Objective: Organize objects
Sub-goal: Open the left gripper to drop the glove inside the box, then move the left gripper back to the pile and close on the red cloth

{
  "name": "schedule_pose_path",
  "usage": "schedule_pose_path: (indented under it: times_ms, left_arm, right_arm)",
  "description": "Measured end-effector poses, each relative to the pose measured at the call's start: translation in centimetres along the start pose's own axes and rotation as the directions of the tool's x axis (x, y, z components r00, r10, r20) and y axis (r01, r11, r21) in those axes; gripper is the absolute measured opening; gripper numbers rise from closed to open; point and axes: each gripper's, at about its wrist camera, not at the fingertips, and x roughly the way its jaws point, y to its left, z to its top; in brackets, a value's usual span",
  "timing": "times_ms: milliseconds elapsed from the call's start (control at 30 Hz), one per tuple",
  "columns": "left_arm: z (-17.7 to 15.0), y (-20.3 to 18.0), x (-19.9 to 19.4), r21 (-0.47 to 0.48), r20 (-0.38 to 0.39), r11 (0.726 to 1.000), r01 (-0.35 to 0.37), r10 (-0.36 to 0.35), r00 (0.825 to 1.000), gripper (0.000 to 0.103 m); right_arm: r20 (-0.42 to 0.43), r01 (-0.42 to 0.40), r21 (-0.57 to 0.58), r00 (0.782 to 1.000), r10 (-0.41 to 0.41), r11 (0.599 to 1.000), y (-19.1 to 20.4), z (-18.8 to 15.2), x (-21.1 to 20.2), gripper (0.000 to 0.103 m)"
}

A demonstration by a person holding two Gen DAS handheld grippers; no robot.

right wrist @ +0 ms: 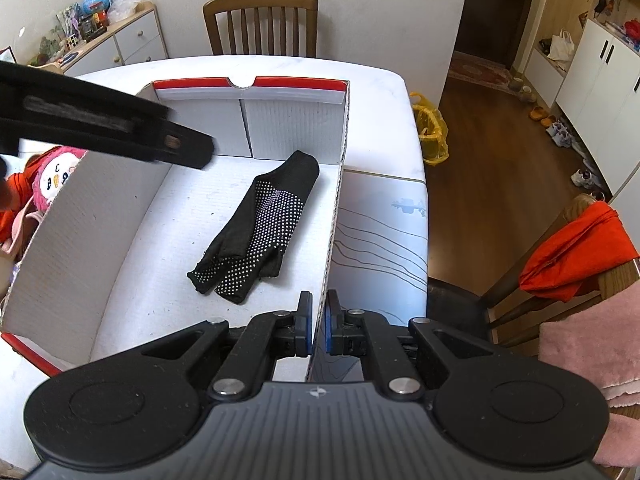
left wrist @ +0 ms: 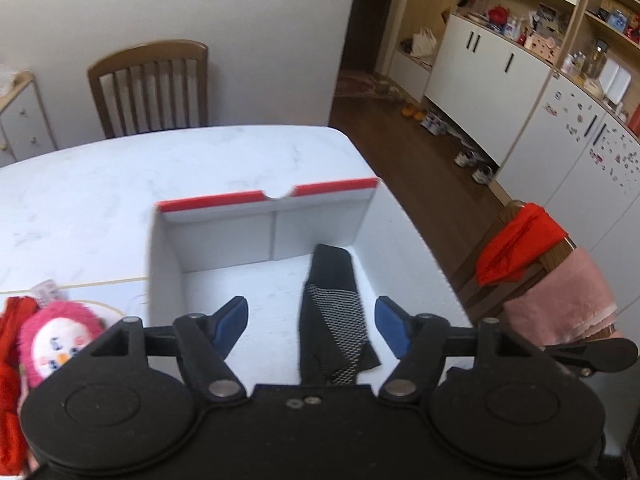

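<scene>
Right gripper [right wrist: 319, 328] jaws clamp box wall [right wrist: 332, 216]; left gripper [left wrist: 312, 326] jaws wide, glove [left wrist: 334, 316] below, untouched.

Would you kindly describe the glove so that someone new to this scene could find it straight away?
On the white table stands an open white cardboard box with a red rim. Lying flat on its floor, nearer its right wall, is the glove, the only thing inside: black knit fabric with white grip dots.
</scene>
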Motion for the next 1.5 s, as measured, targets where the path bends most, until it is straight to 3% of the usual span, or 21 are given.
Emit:
schedule_pose_path:
  times_ms: [233,500,633,900,1067,1500]
  left_arm:
    - [-0.8,2.9,-2.9,-0.051,0.028,0.997,-0.049,0.051,0.998,0.072]
    - [-2.0,7.0,-6.2,-0.122,0.098,0.988,-0.099,0.111,0.989,0.096]
    - [-2.4,8.8,-7.6,-0.142,0.126,0.983,-0.116,0.135,0.983,0.102]
    - [-3.8,12.3,-9.1,-0.148,0.105,0.973,-0.179,0.195,0.975,0.102]
    - [-5.1,15.8,-9.2,-0.203,0.059,0.956,-0.211,0.227,0.972,0.102]
    - [-7.0,21.5,-7.2,-0.230,-0.027,0.924,-0.305,0.307,0.951,0.102]
  right_arm:
    - [-0.004,0.008,-0.015,1.000,-0.008,1.000,0.2,0.0,0.1,0.005]
    - [-0.011,0.014,-0.017,1.000,-0.014,1.000,0.3,0.2,0.1,0.005]
    - [-0.015,0.012,-0.010,1.000,-0.012,1.000,0.2,0.2,0.1,0.005]
    - [-0.021,0.023,-0.011,1.000,-0.023,1.000,0.3,0.3,0.2,0.005]
    - [-0.024,0.031,-0.008,0.999,-0.031,0.999,0.5,0.5,0.2,0.005]
    - [-0.032,0.058,-0.016,0.998,-0.059,0.998,0.9,0.7,0.2,0.005]
